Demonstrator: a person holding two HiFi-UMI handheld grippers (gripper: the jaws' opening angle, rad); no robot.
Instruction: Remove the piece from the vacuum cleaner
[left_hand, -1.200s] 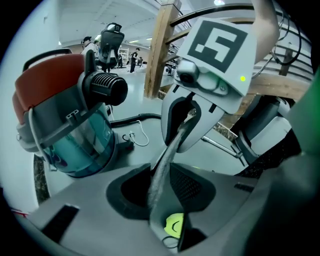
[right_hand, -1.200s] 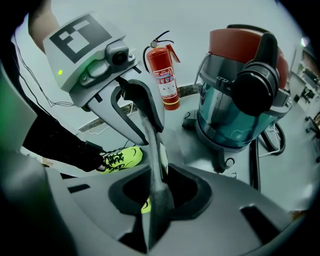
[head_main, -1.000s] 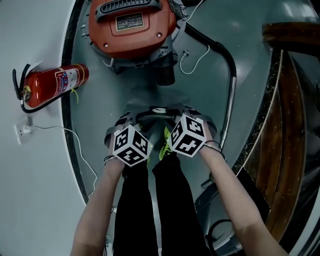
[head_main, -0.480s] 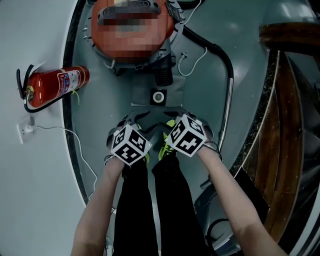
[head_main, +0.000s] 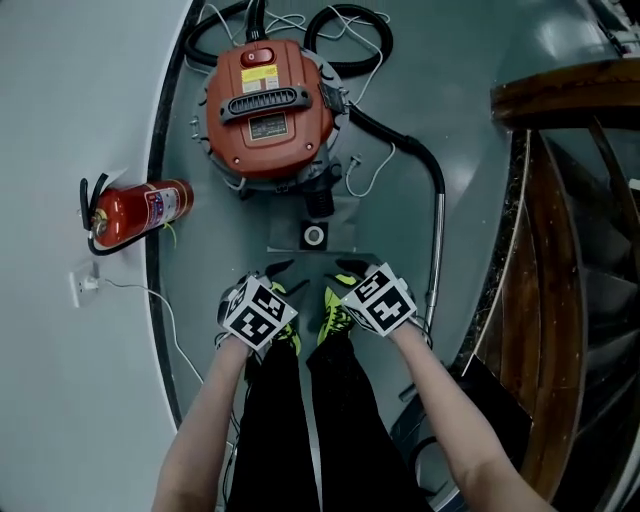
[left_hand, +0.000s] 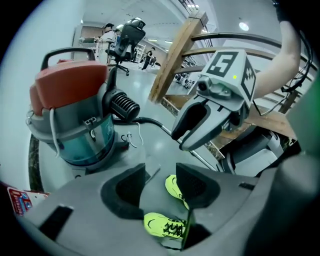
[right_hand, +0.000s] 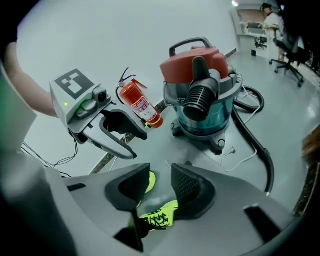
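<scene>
Piece (head_main: 315, 236) judged already off: flat grey panel w/ round collar lies on floor (head_main: 215, 250) just in front of vacuum cleaner (head_main: 268, 105) inlet, clear of both grippers. Left gripper (left_hand: 159, 182) and right gripper (right_hand: 161, 186): jaws just opened, standing apart, nothing btwn them, only shoes (head_main: 336, 312) below. Removal looks done; little left. Clearance: hose (head_main: 438, 200) close on right, fire extinguisher (head_main: 135, 212) and dark kerb (head_main: 152, 270) on left, wooden rail (head_main: 565, 85) beyond; floor btwn piece and shoes open

Glossy grey floor (head_main: 480, 150) fills the middle, with a pale curved wall (head_main: 70, 120) and its dark base band (head_main: 153, 260) at left, and curved wooden railings (head_main: 560, 90) at upper right.
</scene>
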